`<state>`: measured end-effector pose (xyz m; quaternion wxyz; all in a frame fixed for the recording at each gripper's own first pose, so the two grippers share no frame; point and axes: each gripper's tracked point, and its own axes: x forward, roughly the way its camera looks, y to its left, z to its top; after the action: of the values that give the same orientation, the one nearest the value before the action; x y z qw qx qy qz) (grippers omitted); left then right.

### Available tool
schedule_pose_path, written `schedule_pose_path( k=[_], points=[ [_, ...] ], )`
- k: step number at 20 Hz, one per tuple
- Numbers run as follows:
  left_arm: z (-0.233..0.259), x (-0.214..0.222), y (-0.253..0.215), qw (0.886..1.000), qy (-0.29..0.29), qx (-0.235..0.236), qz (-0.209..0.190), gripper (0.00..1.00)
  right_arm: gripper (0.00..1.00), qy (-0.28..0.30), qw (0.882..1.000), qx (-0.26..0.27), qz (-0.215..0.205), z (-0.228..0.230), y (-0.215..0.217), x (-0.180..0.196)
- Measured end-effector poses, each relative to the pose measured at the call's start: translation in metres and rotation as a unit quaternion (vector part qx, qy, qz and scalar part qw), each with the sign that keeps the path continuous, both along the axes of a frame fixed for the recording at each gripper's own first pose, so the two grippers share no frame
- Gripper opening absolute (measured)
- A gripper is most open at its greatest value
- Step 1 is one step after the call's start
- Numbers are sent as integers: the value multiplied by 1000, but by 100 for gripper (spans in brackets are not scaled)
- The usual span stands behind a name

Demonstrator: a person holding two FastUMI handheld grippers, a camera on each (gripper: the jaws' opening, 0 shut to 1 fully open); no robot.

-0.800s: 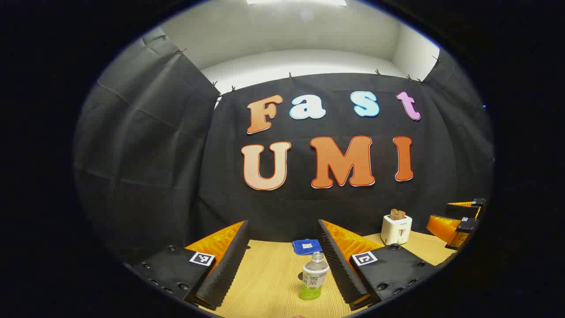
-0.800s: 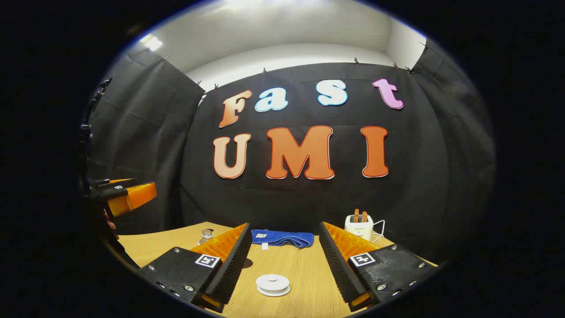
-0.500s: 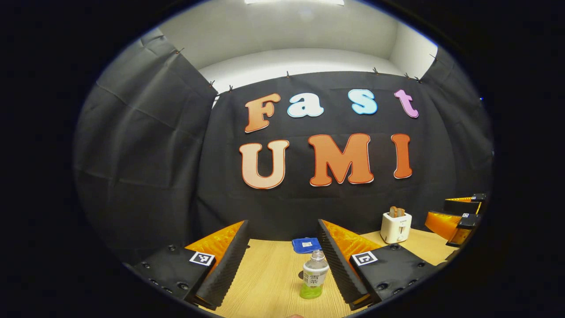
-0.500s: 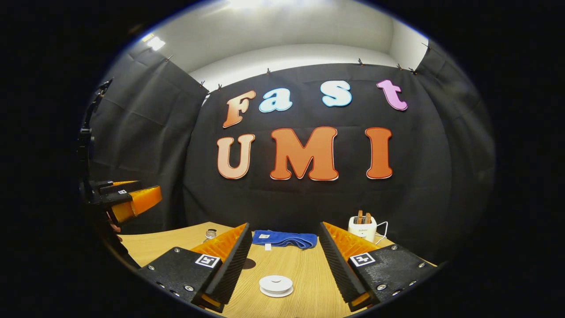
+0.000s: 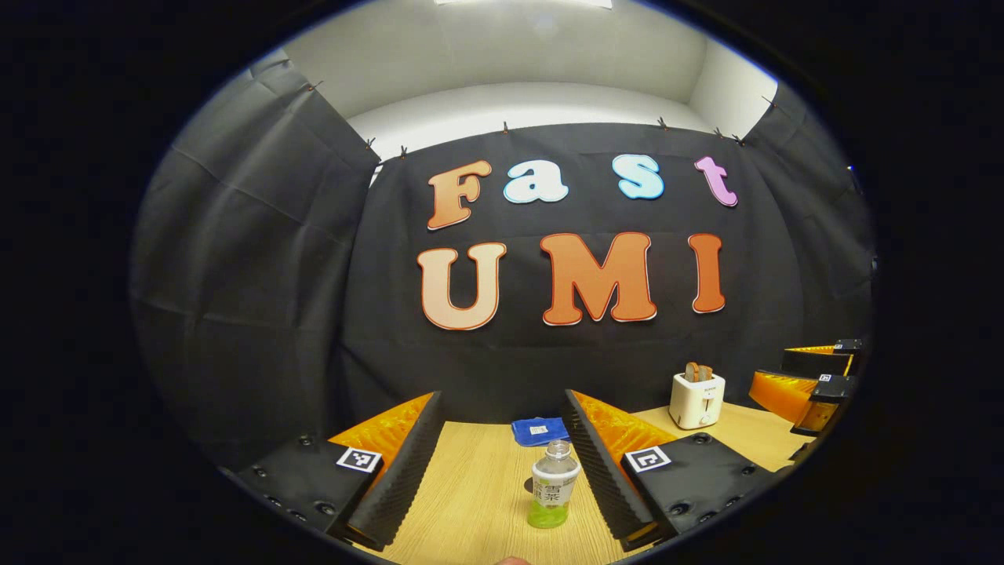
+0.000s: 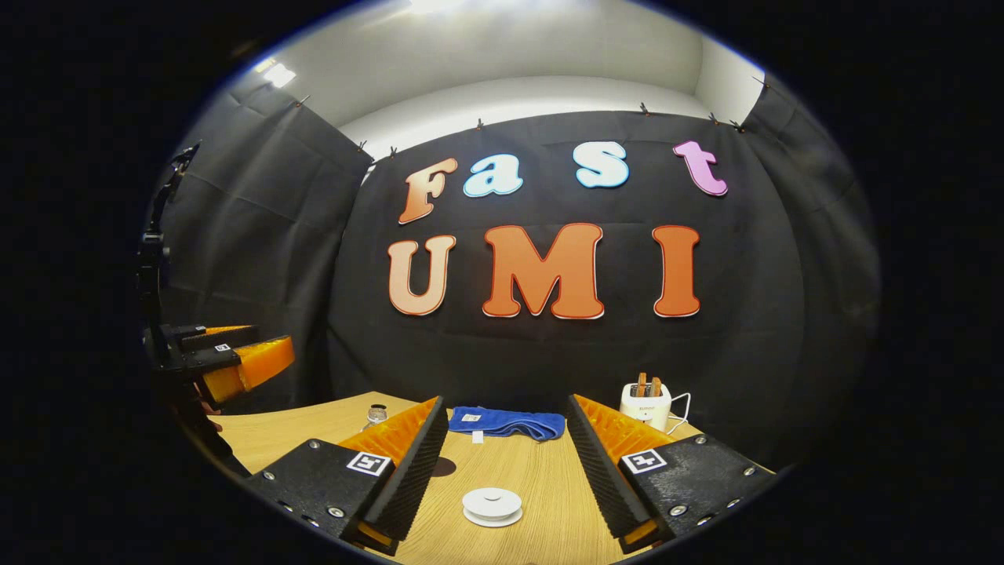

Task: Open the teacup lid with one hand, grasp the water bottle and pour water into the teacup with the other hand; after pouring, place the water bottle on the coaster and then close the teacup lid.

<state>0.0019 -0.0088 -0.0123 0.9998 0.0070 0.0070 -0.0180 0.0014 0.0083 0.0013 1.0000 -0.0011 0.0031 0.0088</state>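
Note:
A clear uncapped water bottle [image 5: 554, 494] with a white label and some green liquid stands on the wooden table [image 5: 471, 502], between my left gripper's [image 5: 503, 395] open fingers, close to the right-hand one. In the right gripper view its top [image 6: 377, 413] peeks from behind a finger. A low white teacup with its lid on [image 6: 492, 506] sits between my right gripper's [image 6: 506, 399] open fingers, touching neither. A dark round coaster [image 6: 444, 468] lies just beyond, partly hidden by the finger. Each gripper hangs above the table with nothing held.
A white toaster [image 5: 696, 399] with bread stands at the back right, also the toaster [image 6: 645, 400] with its cord. A folded blue cloth [image 6: 506, 424] lies at the table's back edge. The left gripper [image 6: 271, 339] and a hand [image 6: 208, 408] show far left.
Both views have shifted slightly. The bottle sits a little farther off in the left gripper view. In the right gripper view the left gripper has dropped a little and come rightward.

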Motion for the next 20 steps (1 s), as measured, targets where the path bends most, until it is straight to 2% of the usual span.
schedule_pose_path(
  k=[8, 16, 20],
  points=[
    [-7, 4, -13, 1000, -3, -1, -12, 97, 92, 26, 1000, -4, 6, -31, 4, 17],
    [-25, 10, -10, 1000, 16, -6, -12, 97, 91, 93, 995, -3, 25, -99, 17, 45],
    [-27, 10, -8, 1000, 10, -3, -10, 97, 88, 123, 992, -13, 28, -136, 19, 59]
  ],
)
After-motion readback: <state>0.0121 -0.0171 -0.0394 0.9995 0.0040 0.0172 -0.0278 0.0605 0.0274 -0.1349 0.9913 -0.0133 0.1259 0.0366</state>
